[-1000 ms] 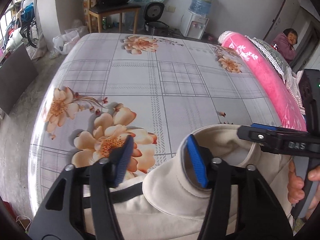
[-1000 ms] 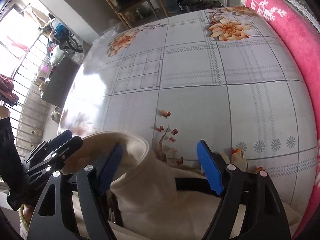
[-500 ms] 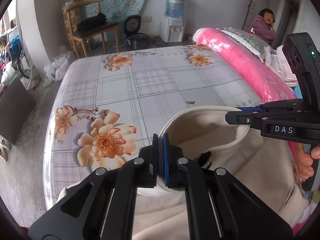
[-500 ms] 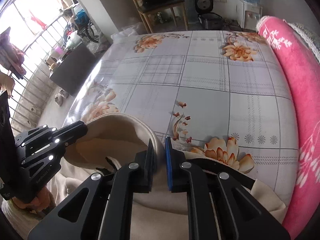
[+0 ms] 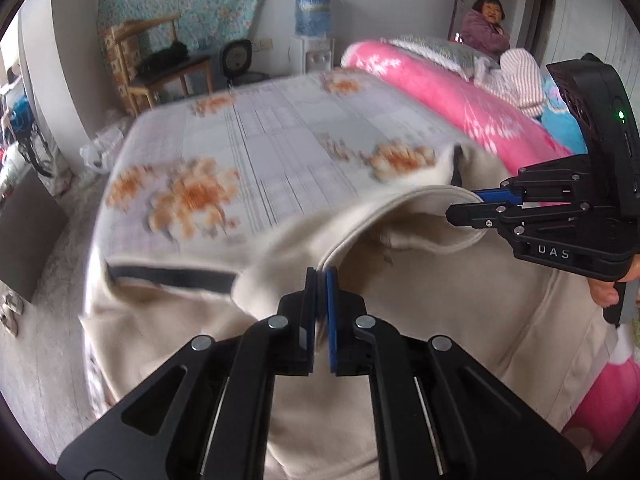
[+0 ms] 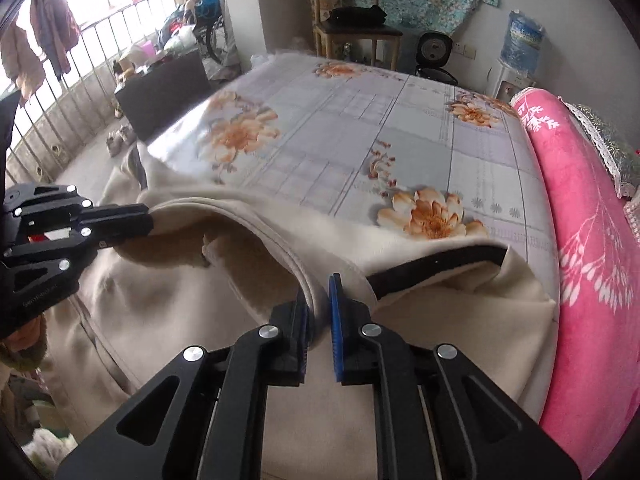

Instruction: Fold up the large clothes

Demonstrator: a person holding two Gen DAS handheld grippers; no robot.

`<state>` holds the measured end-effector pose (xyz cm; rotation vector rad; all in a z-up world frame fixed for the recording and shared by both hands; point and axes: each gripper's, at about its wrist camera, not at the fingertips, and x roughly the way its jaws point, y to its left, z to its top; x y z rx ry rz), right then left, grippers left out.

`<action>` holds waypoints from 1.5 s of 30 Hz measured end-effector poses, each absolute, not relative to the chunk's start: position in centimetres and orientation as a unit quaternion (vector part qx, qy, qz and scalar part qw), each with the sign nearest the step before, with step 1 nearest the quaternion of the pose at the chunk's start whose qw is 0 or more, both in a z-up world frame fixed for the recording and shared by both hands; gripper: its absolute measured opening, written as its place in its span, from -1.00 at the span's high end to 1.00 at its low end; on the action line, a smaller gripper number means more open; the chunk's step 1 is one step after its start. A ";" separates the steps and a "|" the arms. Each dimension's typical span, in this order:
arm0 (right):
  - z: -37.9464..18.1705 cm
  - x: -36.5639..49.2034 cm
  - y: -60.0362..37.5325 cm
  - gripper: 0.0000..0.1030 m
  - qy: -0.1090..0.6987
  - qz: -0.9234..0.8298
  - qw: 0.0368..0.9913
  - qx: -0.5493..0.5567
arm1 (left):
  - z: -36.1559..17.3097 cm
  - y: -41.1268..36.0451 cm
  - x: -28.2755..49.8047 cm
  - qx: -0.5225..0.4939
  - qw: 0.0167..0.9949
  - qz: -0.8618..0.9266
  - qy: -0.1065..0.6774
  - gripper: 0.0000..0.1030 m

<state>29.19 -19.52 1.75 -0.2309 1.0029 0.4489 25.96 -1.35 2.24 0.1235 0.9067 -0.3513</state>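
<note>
A large cream sweatshirt [image 5: 420, 320] with dark trim lies at the near end of a bed with a flowered sheet [image 5: 260, 140]. My left gripper [image 5: 321, 280] is shut on the left side of its collar rim. My right gripper [image 6: 319, 292] is shut on the right side of the same collar; it also shows in the left wrist view [image 5: 472, 208]. The left gripper also shows at the left of the right wrist view [image 6: 148, 220]. The collar is lifted and stretched between them. The sweatshirt [image 6: 200, 300] hangs below, its lower part hidden.
A rolled pink blanket [image 6: 592, 220] runs along the bed's right side. A person [image 5: 486, 24] sits at the far right. A wooden chair [image 6: 352, 28], a fan [image 6: 434, 50] and a water dispenser [image 6: 520, 52] stand beyond the bed. A railing [image 6: 60, 92] is on the left.
Both grippers closed on the collar about half a second ago. Since then they have lifted it and moved apart, stretching the neckline and pulling the sweatshirt up off the bed.
</note>
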 end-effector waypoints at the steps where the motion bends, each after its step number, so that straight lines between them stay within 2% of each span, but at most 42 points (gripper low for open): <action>1: 0.7 28.8 -19.6 0.73 0.485 0.214 0.839 -0.126 | 1.2 -1.4 25.7 0.061 0.879 -0.165 0.444 0.91; 2: -0.3 28.2 -19.8 0.69 0.492 0.211 0.833 -0.141 | 0.0 -1.5 25.5 0.066 0.873 -0.161 0.456 0.91; 4: -0.4 26.9 -20.4 0.47 0.494 0.220 0.827 -0.153 | -1.5 -1.4 25.1 0.069 0.870 -0.157 0.462 0.88; 7: 1.8 25.5 -21.5 0.44 0.494 0.247 0.824 -0.128 | -1.2 -1.1 24.8 0.065 0.873 -0.162 0.456 0.85; 13: 8.3 26.6 -22.9 0.39 0.436 0.283 0.854 -0.022 | -1.2 -0.8 24.9 0.057 0.868 -0.178 0.460 0.83; 17: 5.6 29.3 -19.6 0.39 0.462 0.284 0.840 -0.014 | -0.7 -0.1 23.8 0.030 0.861 -0.198 0.467 0.75; 22: -1.3 29.5 -15.8 0.39 0.511 0.279 0.807 -0.095 | 0.6 1.9 21.7 0.014 0.850 -0.218 0.479 0.74; 23: -1.7 29.0 -15.9 0.39 0.498 0.279 0.816 -0.095 | 1.3 2.5 21.5 0.009 0.855 -0.217 0.472 0.74; 29: -1.8 29.1 -16.5 0.39 0.506 0.276 0.815 -0.061 | 3.6 1.9 25.0 -0.014 0.874 -0.213 0.437 0.72; 35: 2.2 29.2 -16.6 0.39 0.461 0.285 0.841 -0.007 | -1.7 -0.4 29.3 0.041 0.865 -0.155 0.475 0.71; 37: 2.6 29.5 -15.9 0.39 0.451 0.293 0.843 0.003 | -2.1 -0.2 28.8 0.045 0.874 -0.159 0.457 0.72; 42: -1.4 31.0 -13.1 0.39 0.471 0.284 0.834 -0.055 | -2.0 0.8 28.2 0.029 0.872 -0.168 0.459 0.72; 45: -1.4 30.2 -13.1 0.39 0.452 0.286 0.841 -0.082 | -0.9 2.0 27.9 -0.003 0.876 -0.178 0.448 0.71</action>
